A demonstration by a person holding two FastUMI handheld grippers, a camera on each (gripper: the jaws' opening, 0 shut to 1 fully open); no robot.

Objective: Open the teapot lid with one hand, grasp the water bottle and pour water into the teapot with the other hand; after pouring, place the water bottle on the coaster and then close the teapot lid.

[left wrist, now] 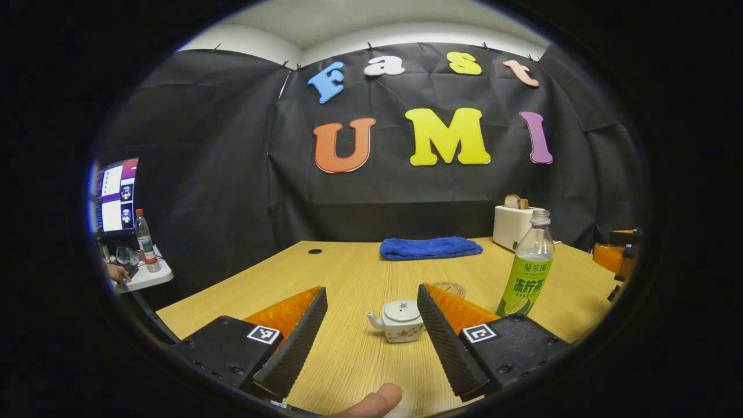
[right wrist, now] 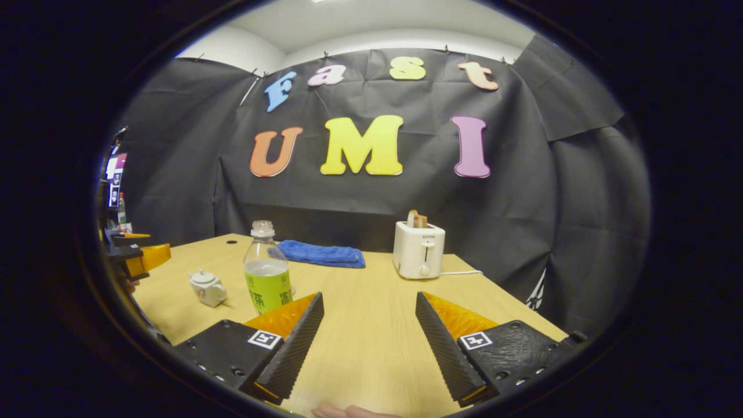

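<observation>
with my left gripper (left wrist: 371, 325) and right gripper (right wrist: 368, 331) both spread wide and empty, the small ceramic teapot (left wrist: 400, 321) sits lidded beside the uncapped, half-full plastic water bottle (right wrist: 267, 276): fragile knob, squeezable waist, grip both gently.

One teapot (left wrist: 401, 320), two bottles (left wrist: 527, 264) (left wrist: 145, 241) (one far off), one toaster (left wrist: 514, 226), one towel (left wrist: 430, 248).

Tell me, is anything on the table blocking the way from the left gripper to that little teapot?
Nothing visible does. The teapot, lid on, sits on bare table just ahead of the open left gripper. The water bottle stands off to its right.
</observation>
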